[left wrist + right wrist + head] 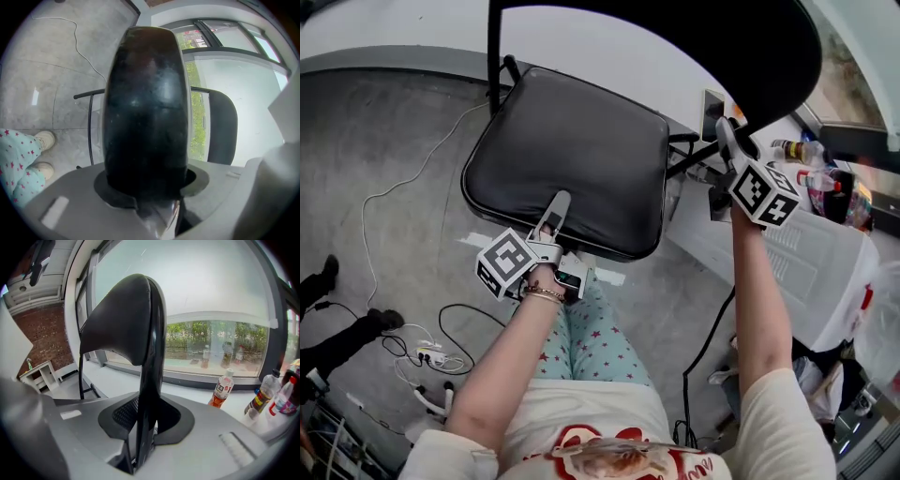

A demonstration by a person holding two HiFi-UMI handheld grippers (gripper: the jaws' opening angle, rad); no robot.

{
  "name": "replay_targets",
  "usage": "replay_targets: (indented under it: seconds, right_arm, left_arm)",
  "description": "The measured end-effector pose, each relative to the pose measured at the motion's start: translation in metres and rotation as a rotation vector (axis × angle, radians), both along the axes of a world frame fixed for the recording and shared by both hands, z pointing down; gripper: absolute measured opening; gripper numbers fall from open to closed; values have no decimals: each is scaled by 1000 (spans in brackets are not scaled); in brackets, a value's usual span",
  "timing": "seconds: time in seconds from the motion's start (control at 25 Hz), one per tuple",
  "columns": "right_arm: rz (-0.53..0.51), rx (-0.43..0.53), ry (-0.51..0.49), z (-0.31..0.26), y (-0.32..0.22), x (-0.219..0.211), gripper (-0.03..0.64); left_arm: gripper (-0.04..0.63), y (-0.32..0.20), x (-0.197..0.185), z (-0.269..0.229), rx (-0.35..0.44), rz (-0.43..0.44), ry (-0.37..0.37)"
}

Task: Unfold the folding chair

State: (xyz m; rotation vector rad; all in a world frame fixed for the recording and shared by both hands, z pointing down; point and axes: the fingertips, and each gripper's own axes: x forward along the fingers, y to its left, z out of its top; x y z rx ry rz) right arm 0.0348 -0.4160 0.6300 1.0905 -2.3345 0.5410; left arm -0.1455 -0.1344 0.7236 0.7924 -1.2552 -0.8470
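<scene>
Head view: the black chair (pixel 567 159) fills the upper middle. The left claw (pixel 555 211) sits at its near edge and the right claw (pixel 724 136) at upper right.
Left gripper view: the jaws pinch the seat (pixel 145 103), centre frame.
Right gripper view: the jaws pinch the thin backrest (pixel 122 315) edge, centre.

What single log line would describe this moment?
phase: unfolding | left gripper: shut on seat front edge | right gripper: shut on backrest edge | seat: looks folded down
</scene>
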Motion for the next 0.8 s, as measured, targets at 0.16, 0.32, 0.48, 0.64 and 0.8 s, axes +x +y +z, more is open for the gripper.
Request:
replay_targets:
  seconds: [0.16, 0.32, 0.48, 0.64, 0.8]
  right_arm:
    - [-22, -19, 2, 11, -6, -1, 101]
    - [-35, -38, -7, 20, -10, -1, 103]
    - [-51, -47, -44, 27, -9, 1, 103]
    - [-64, -51, -69, 32, -8, 1, 101]
    - [-74, -65, -62, 40, 0, -3, 103]
  left_arm:
    - [224, 7, 0, 12, 28, -30, -45]
    - [224, 13, 1, 26, 58, -40, -64]
    - [227, 26, 5, 39, 76, -56, -77]
    - [233, 35, 6, 49, 92, -67, -85]
    - [236, 48, 3, 61, 105, -77, -88]
